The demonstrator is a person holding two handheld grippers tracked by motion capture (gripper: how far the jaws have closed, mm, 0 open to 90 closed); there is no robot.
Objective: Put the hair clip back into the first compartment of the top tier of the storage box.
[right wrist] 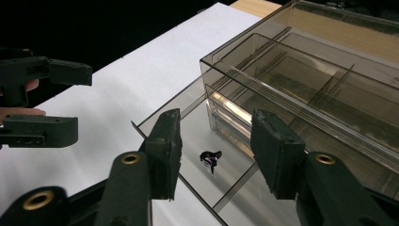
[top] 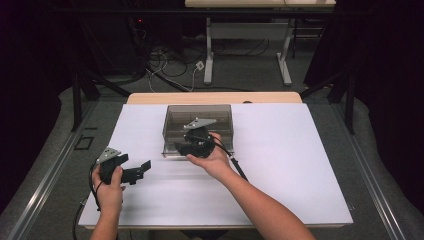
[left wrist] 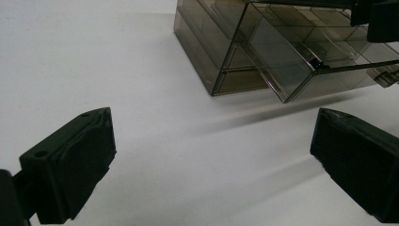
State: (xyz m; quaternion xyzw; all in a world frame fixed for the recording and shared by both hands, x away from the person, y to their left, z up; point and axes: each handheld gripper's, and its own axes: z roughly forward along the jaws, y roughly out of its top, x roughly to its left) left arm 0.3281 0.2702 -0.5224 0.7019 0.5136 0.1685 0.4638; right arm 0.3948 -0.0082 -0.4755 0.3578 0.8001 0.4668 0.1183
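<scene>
While the right gripper [right wrist: 216, 155] hung half-open over the pulled-out drawer [right wrist: 188, 141], a small dark object [right wrist: 210, 159] lay loose on the drawer floor.
It looked light and fiddly – best pinched at its middle; the smoky plastic box [top: 198, 125] (thin, probably slippery) sat on a white table [top: 280, 165], the left gripper [top: 135, 170] wide open and empty, the room dark.

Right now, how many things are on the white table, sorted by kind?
Grippers: 2, the left gripper and the right gripper
Clear drawer box: 1
Small dark piece in the open drawer: 1
Total: 4
</scene>
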